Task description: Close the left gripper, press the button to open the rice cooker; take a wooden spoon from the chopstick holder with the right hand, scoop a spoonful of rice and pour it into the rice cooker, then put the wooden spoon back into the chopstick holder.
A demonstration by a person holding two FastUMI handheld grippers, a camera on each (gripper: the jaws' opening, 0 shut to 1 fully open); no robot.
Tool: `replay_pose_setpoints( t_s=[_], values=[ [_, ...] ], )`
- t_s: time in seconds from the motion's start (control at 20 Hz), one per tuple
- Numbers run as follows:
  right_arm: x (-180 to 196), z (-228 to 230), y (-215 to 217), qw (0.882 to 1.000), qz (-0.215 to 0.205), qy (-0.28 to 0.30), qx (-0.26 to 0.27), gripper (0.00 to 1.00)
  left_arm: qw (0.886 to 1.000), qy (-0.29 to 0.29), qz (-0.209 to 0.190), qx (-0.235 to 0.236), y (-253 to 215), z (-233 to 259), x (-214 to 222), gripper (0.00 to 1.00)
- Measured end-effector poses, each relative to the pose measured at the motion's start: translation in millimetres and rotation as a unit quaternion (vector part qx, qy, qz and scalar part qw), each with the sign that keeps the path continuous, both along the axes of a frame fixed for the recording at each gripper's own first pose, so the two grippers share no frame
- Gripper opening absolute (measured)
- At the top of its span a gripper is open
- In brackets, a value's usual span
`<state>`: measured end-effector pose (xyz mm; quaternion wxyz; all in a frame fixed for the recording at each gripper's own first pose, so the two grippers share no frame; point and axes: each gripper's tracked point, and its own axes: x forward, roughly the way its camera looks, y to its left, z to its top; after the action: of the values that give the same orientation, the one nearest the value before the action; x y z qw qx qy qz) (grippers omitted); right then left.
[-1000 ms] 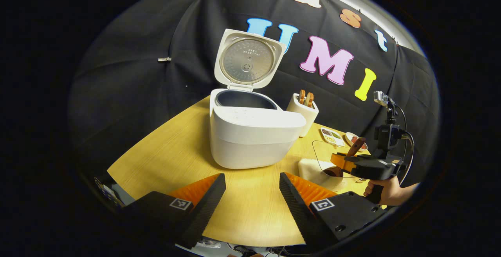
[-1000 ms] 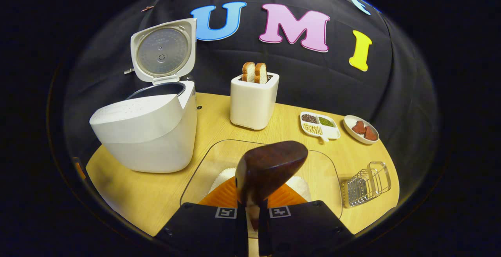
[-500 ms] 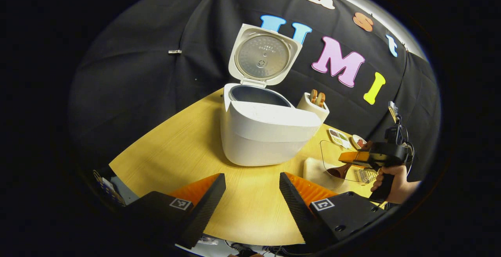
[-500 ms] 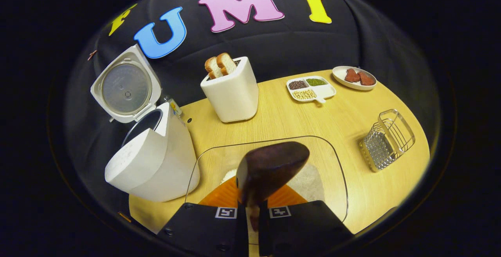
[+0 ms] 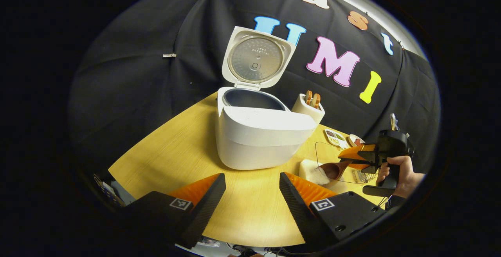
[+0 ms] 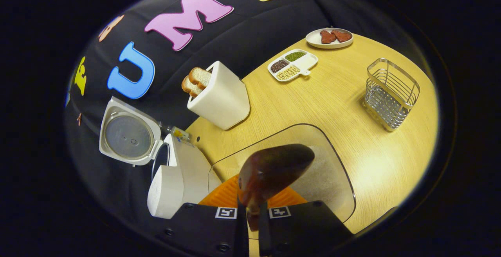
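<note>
The white rice cooker (image 5: 258, 135) stands with its lid (image 5: 254, 59) raised and the dark inner pot showing. My left gripper (image 5: 252, 194) hovers open above the table in front of it, holding nothing. My right gripper (image 6: 253, 210) is shut on the handle of the dark wooden spoon (image 6: 274, 169), and it is rolled onto its side. The spoon's head (image 5: 332, 169) dips into the white rice (image 6: 323, 173) inside the clear glass bowl (image 6: 340, 159). In the left gripper view a hand (image 5: 401, 175) holds the right gripper (image 5: 362, 156). The wire chopstick holder (image 6: 391, 92) stands further right.
A white toaster (image 6: 219, 96) with bread slices stands behind the bowl, beside the cooker (image 6: 176, 178). A divided dish of beans (image 6: 291, 65) and a small plate with red pieces (image 6: 328, 37) sit at the back of the round wooden table (image 6: 336, 92).
The right gripper has rolled over sideways and its view has turned. The spoon's head has gone lower, into the rice. The left gripper has barely shifted and stays open.
</note>
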<state>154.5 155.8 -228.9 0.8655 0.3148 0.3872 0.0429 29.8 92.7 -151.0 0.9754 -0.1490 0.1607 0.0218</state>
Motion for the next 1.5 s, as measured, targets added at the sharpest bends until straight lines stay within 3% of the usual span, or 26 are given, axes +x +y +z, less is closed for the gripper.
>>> replay_pose_setpoints(
  t_s=[0.4, 0.85, 1.1, 1.5],
  values=[
    [15.7, 51.4, -23.8, 0.994, -0.066, -0.001, 0.093, 0.14, 1.000, -0.008, 0.004, 0.005, 3.4, 6.2, -5.2, 0.96],
    [43.1, 130.3, -24.5, 0.973, -0.118, -0.016, 0.198, 0.14, 1.000, -0.020, -0.005, 0.011, 0.2, 16.6, -4.2, 0.95],
    [55.9, 164.2, 5.8, 0.969, -0.102, -0.023, 0.226, 0.14, 0.999, -0.031, -0.002, 0.018, 3.9, 26.4, -4.3, 0.95],
    [83.1, 188.9, 100.8, 0.966, -0.047, -0.020, 0.253, 0.14, 0.999, -0.033, 0.034, 0.017, 37.4, 33.0, -4.4, 0.95]
  ],
)
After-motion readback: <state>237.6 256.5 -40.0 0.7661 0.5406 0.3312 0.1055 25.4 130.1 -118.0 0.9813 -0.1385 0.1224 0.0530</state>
